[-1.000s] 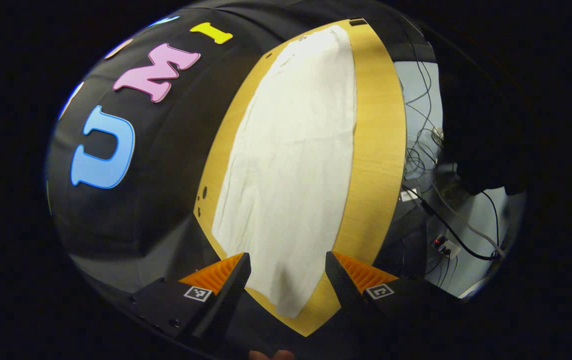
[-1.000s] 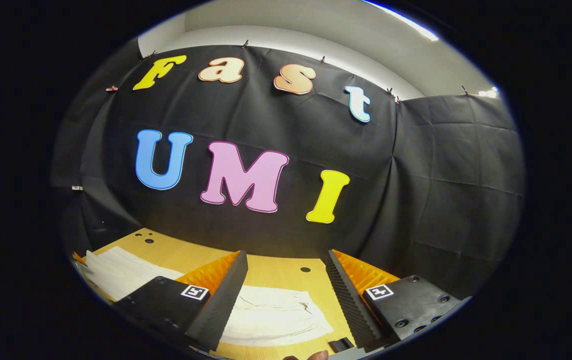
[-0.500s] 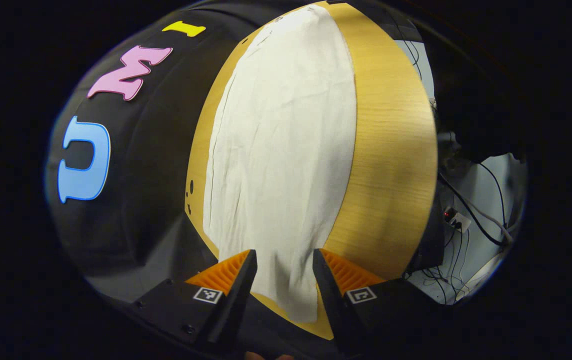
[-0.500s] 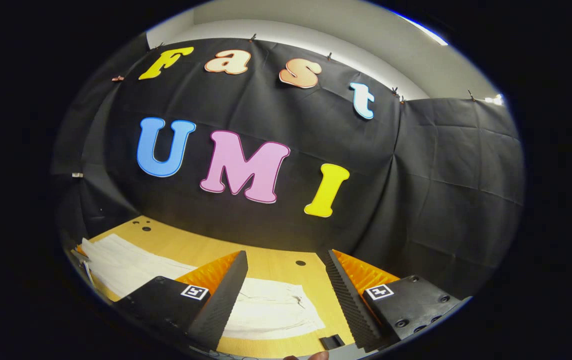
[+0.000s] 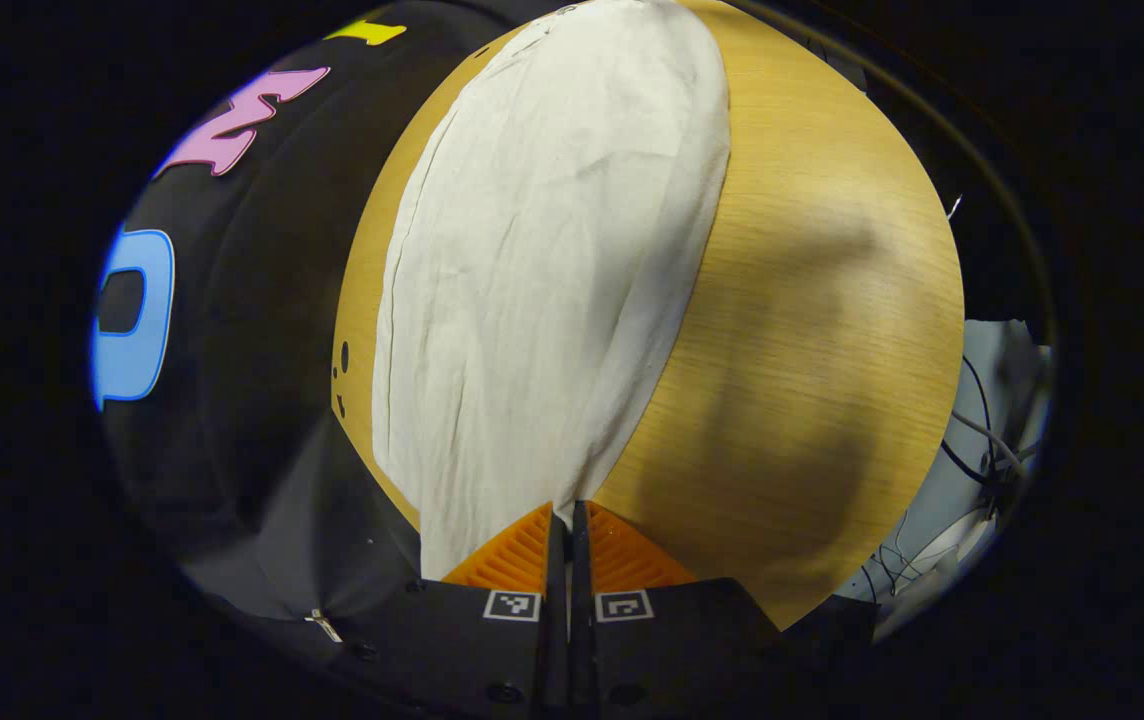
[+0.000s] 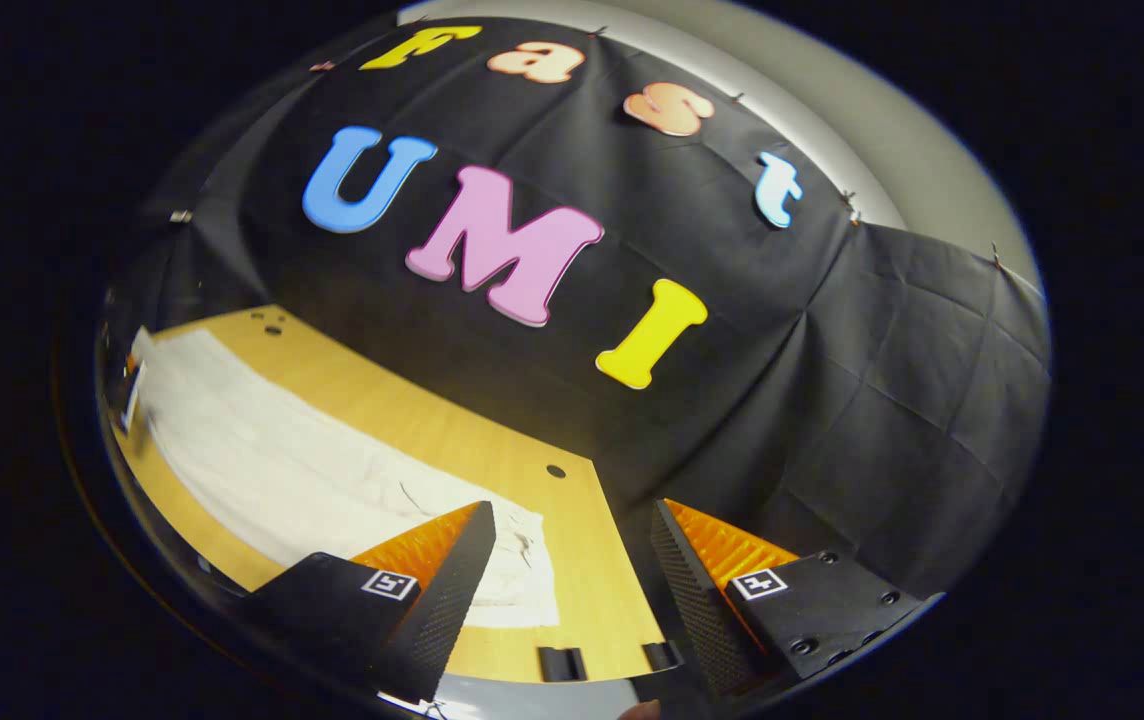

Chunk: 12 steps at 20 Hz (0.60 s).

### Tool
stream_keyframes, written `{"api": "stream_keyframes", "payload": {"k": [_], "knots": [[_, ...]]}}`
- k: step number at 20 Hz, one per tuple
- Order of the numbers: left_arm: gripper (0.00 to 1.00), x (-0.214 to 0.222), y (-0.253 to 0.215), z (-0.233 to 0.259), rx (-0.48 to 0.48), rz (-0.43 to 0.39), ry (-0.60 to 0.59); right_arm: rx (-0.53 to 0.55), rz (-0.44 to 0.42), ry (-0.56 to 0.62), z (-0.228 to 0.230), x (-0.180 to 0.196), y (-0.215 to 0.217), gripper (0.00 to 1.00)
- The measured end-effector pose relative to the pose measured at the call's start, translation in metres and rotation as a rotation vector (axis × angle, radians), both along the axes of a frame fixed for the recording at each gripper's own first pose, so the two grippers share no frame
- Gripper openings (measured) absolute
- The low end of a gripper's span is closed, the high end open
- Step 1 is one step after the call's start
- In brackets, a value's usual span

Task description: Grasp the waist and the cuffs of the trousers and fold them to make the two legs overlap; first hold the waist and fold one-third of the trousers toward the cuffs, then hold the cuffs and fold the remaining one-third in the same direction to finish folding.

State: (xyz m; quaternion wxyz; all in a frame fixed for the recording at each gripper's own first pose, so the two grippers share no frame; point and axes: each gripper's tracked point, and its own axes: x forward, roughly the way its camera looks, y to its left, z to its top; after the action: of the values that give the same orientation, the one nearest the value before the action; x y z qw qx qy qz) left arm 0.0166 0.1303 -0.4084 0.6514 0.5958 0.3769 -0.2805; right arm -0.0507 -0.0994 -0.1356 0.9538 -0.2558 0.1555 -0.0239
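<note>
White trousers (image 5: 542, 270) lie stretched flat along a wooden desk (image 5: 812, 330), running lengthwise away from the left tool (image 5: 564, 520) toward the far end of the desk, closer to the black cloth wall than to the open edge. Seen in the left gripper view, that tool is clenched, its two fingers pressed together right at the near end of the fabric; whether cloth is actually pinched between them I cannot tell. From the right gripper view the trousers (image 6: 312, 470) spread across the desk (image 6: 592, 590) to the left, their near end lying just beside the left finger (image 6: 452, 580) of the right tool (image 6: 572, 540). Its jaws stand wide apart, released, holding nothing, above the desk's corner.
</note>
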Motion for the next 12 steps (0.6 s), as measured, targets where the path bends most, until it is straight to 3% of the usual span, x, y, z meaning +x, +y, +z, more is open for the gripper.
{"api": "stream_keyframes", "payload": {"k": [4,8,12], "knots": [[0.06,0.000,0.001,0.000,0.013,0.020,0.024,-0.212,0.180,0.194,-0.074,0.001,-0.017,0.95],[0.06,0.000,-0.002,0.000,0.010,0.038,0.014,-0.411,0.429,0.371,-0.152,-0.010,-0.017,0.94],[0.06,-0.001,-0.001,0.000,0.030,0.053,0.023,-0.520,0.598,0.468,-0.215,-0.003,-0.024,0.94]]}}
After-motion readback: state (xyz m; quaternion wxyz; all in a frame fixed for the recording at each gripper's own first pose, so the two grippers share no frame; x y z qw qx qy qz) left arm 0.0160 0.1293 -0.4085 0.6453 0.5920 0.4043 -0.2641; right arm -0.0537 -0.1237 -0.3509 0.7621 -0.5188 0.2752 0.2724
